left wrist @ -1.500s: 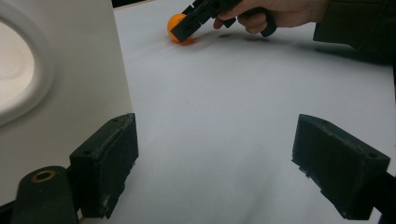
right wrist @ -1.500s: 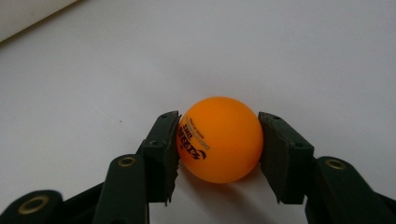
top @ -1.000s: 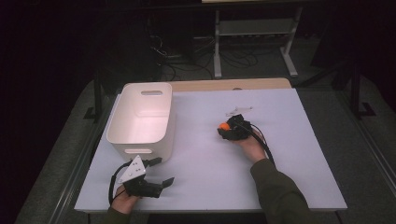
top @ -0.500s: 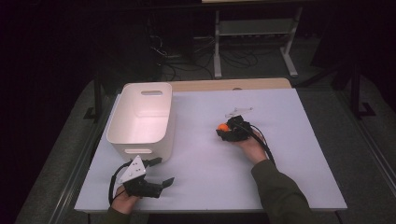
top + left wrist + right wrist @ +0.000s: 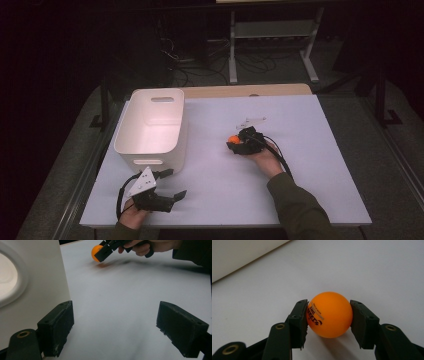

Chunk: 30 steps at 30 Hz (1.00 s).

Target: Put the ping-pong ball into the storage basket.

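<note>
The ball (image 5: 329, 314), orange with dark print on its side, sits clamped between the jaws of my right gripper (image 5: 236, 145), one pad on each flank at its widest part, so it cannot roll away. I judge it is just off the white table (image 5: 310, 175), since a shadow shows beneath it in the left gripper view. It is out in the middle, right of the white bin (image 5: 150, 127) and well apart from it. That bin stands open-topped at the left, a likely place to drop the ball. My left gripper (image 5: 167, 187) rests low by the near edge, just in front of the bin's wall, jaws spread wide and holding nothing, out of the way.
</note>
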{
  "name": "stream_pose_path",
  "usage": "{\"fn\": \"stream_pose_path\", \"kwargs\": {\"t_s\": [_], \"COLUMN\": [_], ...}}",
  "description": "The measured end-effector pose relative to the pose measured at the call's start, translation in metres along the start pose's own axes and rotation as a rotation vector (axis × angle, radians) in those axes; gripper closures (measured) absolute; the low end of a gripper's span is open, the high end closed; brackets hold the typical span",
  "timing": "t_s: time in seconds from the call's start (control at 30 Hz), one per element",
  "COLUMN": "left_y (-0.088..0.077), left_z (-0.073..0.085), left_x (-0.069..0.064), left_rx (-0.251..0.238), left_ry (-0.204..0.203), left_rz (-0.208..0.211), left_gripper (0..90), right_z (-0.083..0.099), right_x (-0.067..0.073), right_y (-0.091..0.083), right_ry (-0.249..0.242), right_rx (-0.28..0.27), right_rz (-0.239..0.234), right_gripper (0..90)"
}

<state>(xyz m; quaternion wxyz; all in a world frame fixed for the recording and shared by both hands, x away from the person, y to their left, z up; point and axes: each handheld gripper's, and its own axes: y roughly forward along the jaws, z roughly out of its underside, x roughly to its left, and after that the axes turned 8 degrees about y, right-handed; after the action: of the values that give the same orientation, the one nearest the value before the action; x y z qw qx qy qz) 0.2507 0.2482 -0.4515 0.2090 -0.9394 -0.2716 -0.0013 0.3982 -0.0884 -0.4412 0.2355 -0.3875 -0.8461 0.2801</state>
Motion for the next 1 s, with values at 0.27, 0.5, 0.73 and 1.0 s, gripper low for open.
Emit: {"fn": "stream_pose_path", "kwargs": {"t_s": [0.27, 0.5, 0.73, 1.0], "left_y": [0.000, 0.000, 0.000, 0.000], "left_z": [0.000, 0.000, 0.000, 0.000], "left_x": [0.000, 0.000, 0.000, 0.000], "left_rx": [0.001, 0.001, 0.002, 0.004], "left_ry": [0.002, 0.002, 0.003, 0.005], "left_rz": [0.000, 0.001, 0.001, 0.001], "left_gripper": [14.2, 14.2, 14.2, 14.2], "right_z": [0.000, -0.001, -0.001, -0.002], "right_x": [0.007, 0.009, 0.012, 0.018], "right_y": [0.000, 0.000, 0.000, 0.000], "right_ry": [-0.017, -0.022, -0.026, -0.037], "right_rx": [-0.002, -0.003, 0.001, 0.004], "right_rz": [-0.018, -0.028, -0.038, -0.054], "right_gripper": [49.5, 49.6, 49.6, 49.6]}}
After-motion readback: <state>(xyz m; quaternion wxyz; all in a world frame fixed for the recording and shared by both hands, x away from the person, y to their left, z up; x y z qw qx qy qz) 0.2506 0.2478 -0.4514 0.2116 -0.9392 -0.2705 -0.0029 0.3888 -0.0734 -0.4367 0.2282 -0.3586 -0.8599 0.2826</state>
